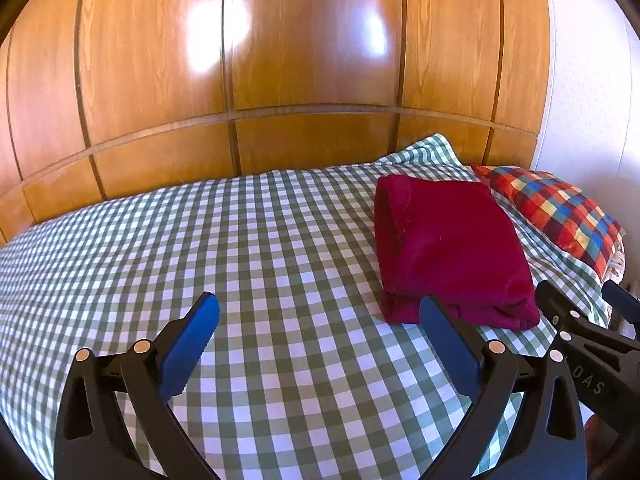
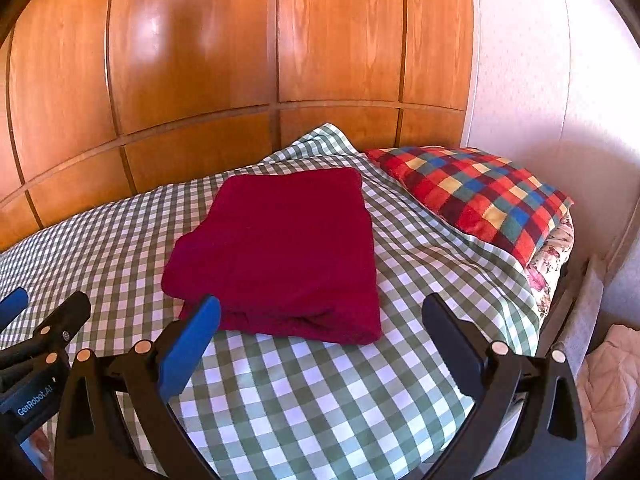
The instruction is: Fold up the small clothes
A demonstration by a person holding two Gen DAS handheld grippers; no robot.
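**Fold finished, grippers clear**

The red garment [image 2: 280, 256] lies on the checked sheet [image 2: 304, 392] as a compact rectangle, just beside the plaid pillow [image 2: 476, 196]. Both the left gripper [image 1: 320, 344] and the right gripper [image 2: 320, 344] hang above the sheet with jaws spread wide and nothing between them. The fold on this piece looks complete. No other clothes show on the bed, so the next move is probably to fetch another piece or stop.

Folded garment [image 2: 280, 252] lies on bed [image 2: 320, 392], pillow [image 2: 480, 196] to its right, wardrobe [image 2: 240, 60] behind.
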